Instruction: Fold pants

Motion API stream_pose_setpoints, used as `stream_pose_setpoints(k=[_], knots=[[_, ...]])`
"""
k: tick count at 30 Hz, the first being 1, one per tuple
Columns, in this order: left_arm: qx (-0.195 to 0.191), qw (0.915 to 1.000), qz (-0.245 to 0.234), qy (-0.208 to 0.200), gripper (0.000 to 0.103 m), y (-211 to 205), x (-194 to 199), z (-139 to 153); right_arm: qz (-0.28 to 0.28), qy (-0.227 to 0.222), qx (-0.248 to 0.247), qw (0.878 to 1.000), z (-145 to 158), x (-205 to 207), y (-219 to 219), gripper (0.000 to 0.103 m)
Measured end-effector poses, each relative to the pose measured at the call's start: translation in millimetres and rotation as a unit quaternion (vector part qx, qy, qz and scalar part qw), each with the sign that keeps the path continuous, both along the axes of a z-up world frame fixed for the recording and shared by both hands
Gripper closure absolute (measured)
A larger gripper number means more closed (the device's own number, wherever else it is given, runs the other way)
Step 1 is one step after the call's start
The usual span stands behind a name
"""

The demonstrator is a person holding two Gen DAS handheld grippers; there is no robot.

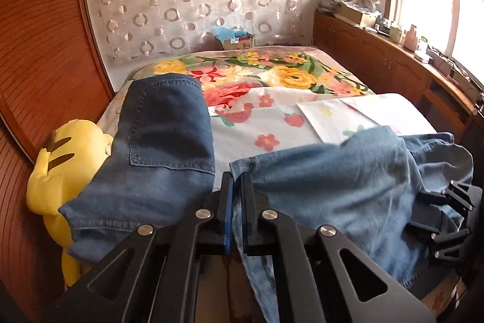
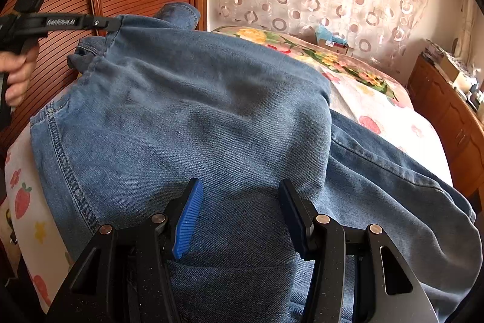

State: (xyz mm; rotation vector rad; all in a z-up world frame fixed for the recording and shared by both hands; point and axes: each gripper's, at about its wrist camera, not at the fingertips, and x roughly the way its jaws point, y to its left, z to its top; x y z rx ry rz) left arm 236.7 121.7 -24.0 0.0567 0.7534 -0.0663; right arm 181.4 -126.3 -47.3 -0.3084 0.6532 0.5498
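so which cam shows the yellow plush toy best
The left wrist view. The yellow plush toy sits at the bed's left edge beside the jeans, with its dark stripes visible, though denim covers part of it. The right wrist view shows none of it; the jeans fill that side.

1 pr jeans (image 2: 211,111), 2 claws (image 1: 237,180) (image 2: 239,186), 1 yellow plush (image 1: 60,159), maybe 1 box (image 1: 237,42).

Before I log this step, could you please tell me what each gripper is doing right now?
Left gripper: shut on the jeans, pinching an edge.
Right gripper: open, jaws apart over the denim, holding nothing.
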Motion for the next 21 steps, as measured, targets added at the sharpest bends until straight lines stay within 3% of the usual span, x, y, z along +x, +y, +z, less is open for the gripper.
stream_pose_setpoints(k=[2, 7, 11, 13, 14, 21], knots=[[0.005, 1.0, 0.004, 0.006, 0.097, -0.2, 0.9, -0.8, 0.0, 0.0, 0.001, 1.0, -0.3, 0.6, -0.9, 0.049], [-0.006, 1.0, -0.003, 0.002, 0.066, 0.5, -9.3, 0.0, 0.0, 0.002, 0.004, 1.0, -1.0, 0.8, -2.4, 0.049], [-0.008, 0.9996, -0.01, -0.024, 0.056, -7.6, -26.4, 9.5, -0.005, 0.003, 0.008, 1.0, -0.8, 1.5, -4.6, 0.049], [-0.01, 0.9993, -0.014, -0.033, 0.028, -13.3, -35.9, 14.1, -0.006, 0.0, 0.008, 1.0, -0.6, 0.9, -4.8, 0.049], [-0.014, 0.9989, -0.018, -0.042, 0.024, -16.0, -40.7, 16.5, -0.008, -0.003, 0.009, 1.0, 0.1, 0.0, -5.6, 0.049], [-0.011, 0.9953, -0.049, -0.082, 0.024, -53.5, -72.3, 26.7, -0.016, -0.006, 0.045, 0.999, 11.3, -15.5, -20.8, 0.049]])
